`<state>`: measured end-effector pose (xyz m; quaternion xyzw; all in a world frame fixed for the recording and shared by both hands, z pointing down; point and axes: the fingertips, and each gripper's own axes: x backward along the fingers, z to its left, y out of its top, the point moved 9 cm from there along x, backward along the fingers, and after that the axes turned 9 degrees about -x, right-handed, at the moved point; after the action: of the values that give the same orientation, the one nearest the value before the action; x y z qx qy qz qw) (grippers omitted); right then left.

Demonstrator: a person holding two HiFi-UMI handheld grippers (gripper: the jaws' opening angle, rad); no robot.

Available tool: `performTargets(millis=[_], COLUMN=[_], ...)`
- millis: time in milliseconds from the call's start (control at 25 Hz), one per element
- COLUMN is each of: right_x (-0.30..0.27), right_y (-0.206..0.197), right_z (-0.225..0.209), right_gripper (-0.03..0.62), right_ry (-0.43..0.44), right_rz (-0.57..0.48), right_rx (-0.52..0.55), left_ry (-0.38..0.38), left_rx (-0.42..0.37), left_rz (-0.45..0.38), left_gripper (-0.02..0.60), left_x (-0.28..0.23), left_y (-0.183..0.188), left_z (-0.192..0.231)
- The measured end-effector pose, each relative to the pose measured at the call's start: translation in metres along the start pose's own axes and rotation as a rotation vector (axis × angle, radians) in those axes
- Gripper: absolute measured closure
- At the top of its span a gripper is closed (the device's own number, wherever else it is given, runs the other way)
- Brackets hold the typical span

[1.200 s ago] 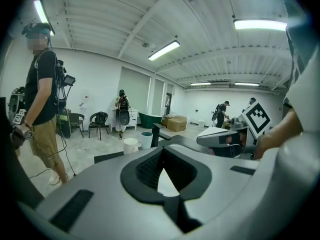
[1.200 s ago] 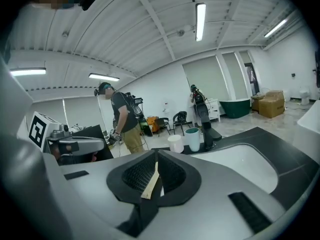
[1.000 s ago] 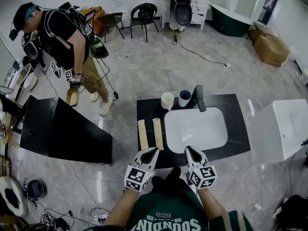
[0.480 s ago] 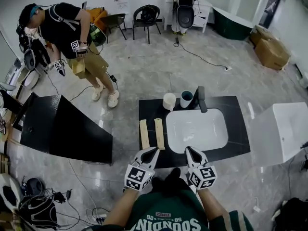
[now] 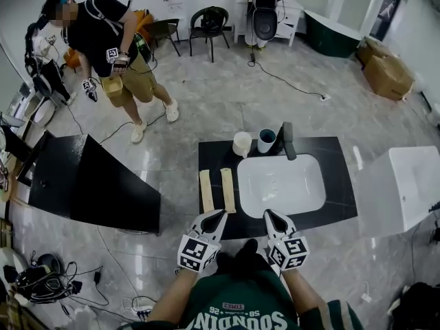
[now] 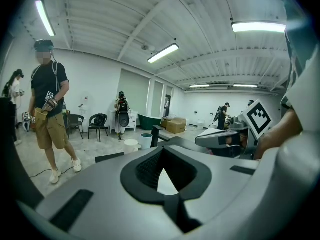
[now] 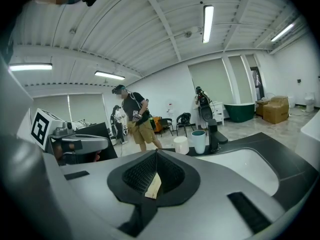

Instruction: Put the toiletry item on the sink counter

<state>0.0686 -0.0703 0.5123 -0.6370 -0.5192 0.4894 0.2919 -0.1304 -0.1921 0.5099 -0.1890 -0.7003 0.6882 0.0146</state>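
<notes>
The person stands at the near edge of the black bench [image 5: 344,184], a gripper in each hand, both held low and close to the body. The left gripper [image 5: 218,216] has its jaws brought together at the tips with nothing between them. The right gripper [image 5: 273,218] is closed the same way and is also empty. Left of the white basin [image 5: 282,184], two pale strips [image 5: 204,191] lie flat side by side on the bench, just ahead of the left gripper. At the far edge a white cup [image 5: 241,144] and a teal cup [image 5: 265,140] stand upright beside the dark faucet [image 5: 286,140]. Another person [image 5: 110,47] stands well off across the floor.
</notes>
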Motion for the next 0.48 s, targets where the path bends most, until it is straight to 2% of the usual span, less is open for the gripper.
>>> performTargets(millis=[480], right_x=[-0.0009], right_y=[-0.0006], right_z=[0.002], right_gripper=[0.554], right_ry=[-0.005], right_rz=[0.011], right_rx=[0.0], left_ry=[0.002], left_rx=[0.011], left_rz=[-0.001], left_gripper=[0.572], left_x=[0.0012], left_y=[-0.0008], left_z=[0.0033])
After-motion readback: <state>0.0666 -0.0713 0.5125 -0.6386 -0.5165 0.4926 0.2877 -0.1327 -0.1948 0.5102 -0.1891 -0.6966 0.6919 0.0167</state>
